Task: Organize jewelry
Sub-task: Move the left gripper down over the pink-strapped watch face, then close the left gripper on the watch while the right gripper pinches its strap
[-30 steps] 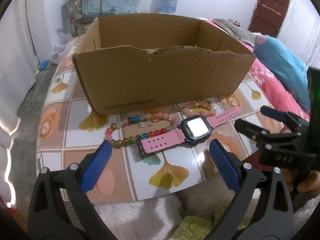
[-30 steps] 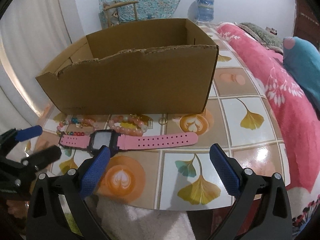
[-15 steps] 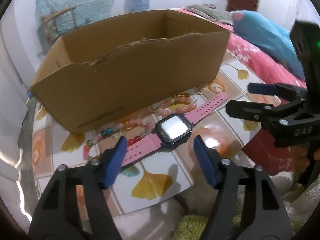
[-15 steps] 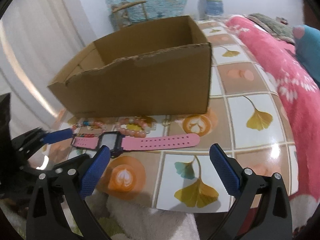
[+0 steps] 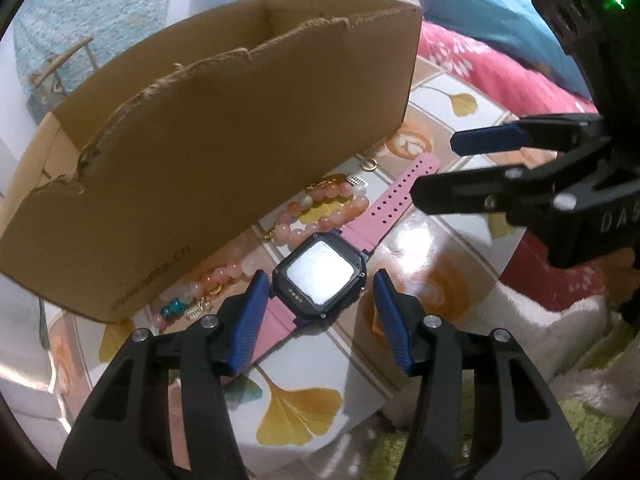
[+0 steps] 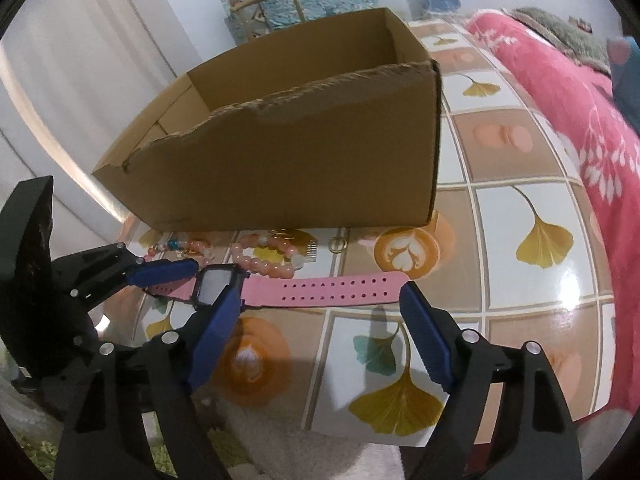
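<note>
Straddling pink watch (image 5: 320, 276) on tiled table (image 6: 536, 280): left gripper (image 5: 318, 312) jaws open, unclamped | right gripper (image 6: 316, 328) open, near strap | "DAS" on its body | cardboard box (image 5: 224, 152) print blurred

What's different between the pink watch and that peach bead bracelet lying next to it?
The pink watch is a flat perforated strap laid out straight with a dark square face; the peach bead bracelet is a closed loop of round beads. The watch lies between the left gripper's open fingers; the bracelet lies farther back, near the cardboard box. Both rest on the tiled table.
</note>
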### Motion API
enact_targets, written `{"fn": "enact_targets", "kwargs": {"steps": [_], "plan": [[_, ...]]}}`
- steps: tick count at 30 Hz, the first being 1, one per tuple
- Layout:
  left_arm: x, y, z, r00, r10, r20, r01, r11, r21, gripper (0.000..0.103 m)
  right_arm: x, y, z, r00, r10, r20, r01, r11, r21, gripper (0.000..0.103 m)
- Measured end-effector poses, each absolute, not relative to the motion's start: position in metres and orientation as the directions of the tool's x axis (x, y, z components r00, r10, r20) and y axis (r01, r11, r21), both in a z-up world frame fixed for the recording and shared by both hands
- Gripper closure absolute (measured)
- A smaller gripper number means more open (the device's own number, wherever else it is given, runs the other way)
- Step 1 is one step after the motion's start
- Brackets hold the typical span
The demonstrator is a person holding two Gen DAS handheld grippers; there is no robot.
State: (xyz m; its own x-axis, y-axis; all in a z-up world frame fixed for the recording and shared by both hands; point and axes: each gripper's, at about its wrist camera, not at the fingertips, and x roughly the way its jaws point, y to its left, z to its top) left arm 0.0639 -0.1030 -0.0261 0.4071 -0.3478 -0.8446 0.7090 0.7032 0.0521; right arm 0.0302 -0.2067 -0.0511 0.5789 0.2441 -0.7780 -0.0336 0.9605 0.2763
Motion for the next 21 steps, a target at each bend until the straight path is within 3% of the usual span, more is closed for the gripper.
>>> {"fn": "enact_targets", "kwargs": {"steps": [13, 21], "plan": [[0.069, -0.107, -0.027, 0.345, -0.357, -0.868, 0.773, 0.632, 0.047, 0.054, 0.028, -0.218, -0.049, 0.59, 0.26, -0.764, -0.003, 0.947, 0.32, 0.028], [0.057, -0.1, -0.023, 0.269, -0.418, -0.868, 0.773, 0.631, -0.064, 0.054, 0.016, -0.228, -0.046, 0.57, 0.342, -0.747, -0.007, 0.912, 0.411, 0.037]]}}
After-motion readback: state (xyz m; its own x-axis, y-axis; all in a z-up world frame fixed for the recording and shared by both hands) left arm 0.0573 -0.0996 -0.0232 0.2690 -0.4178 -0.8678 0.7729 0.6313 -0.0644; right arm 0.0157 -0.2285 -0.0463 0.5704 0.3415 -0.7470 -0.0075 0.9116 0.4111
